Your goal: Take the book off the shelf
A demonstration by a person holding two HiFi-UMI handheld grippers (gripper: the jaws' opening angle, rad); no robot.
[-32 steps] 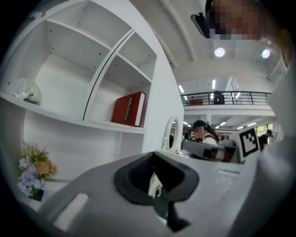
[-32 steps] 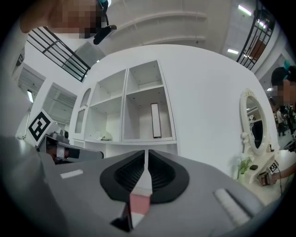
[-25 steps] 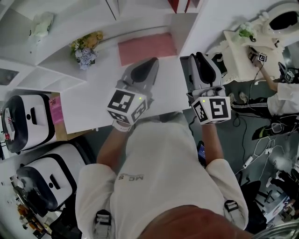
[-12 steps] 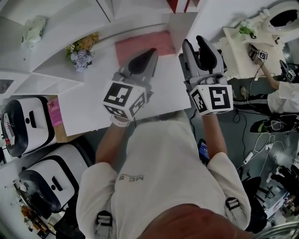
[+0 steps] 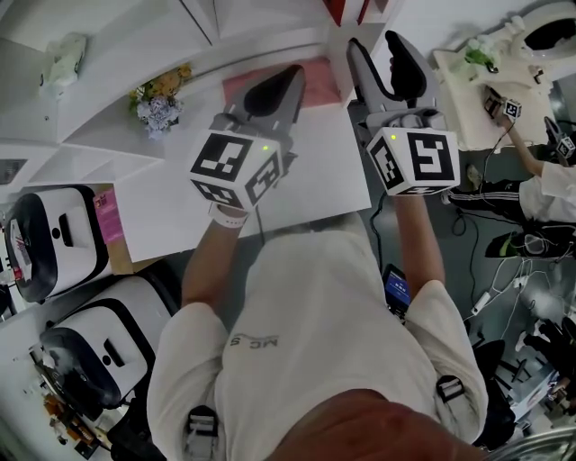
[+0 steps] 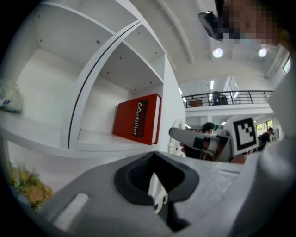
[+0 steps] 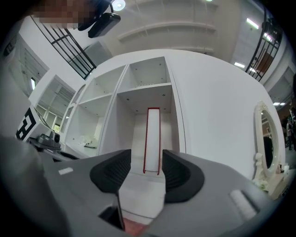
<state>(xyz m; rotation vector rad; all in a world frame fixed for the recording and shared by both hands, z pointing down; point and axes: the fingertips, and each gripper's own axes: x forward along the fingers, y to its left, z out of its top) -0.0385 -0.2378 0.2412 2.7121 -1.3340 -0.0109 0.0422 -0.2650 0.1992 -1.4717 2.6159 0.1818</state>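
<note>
- Head view: the left tool (image 5: 288,76) sits at upper centre of the frame, over a pink sheet (image 5: 241,88) that lies flat on the white desk (image 5: 315,167). Its two jaws are pressed together into one point.
- Head view: the right tool (image 5: 376,47) is at upper right of centre, beside the left tool but apart from it. Its jaws are spread and have just been opening, with nothing clamped between them.
- Head view: each tool carries a marker cube, the left (image 5: 236,167) and the right (image 5: 414,160). A red edge of the book (image 5: 335,11) shows at the top edge, just beyond the right tool's tips. A bunch of flowers (image 5: 155,97) lies at upper left, below the white shelf (image 5: 117,45).
- Left gripper view: the left tool (image 6: 155,178) fills the lower frame. Its dark pads meet, leaving only a thin slit, and hold nothing.
- Left gripper view: the book (image 6: 136,119), red with white lettering, stands upright at centre of the frame. It is at the right end of a shelf (image 6: 92,141) compartment, against the side wall. The right tool (image 6: 194,138) crosses the frame at right centre, and the flowers (image 6: 25,185) are at lower left.
- Right gripper view: the right tool (image 7: 145,173) has its pads set apart at lower centre. Between them, in line but farther off and untouched, the book (image 7: 151,136) shows edge-on: white pages rimmed in red, upright in a tall compartment of the shelf (image 7: 143,74).
- Right gripper view: the left tool (image 7: 46,139) appears at the left edge.
</note>
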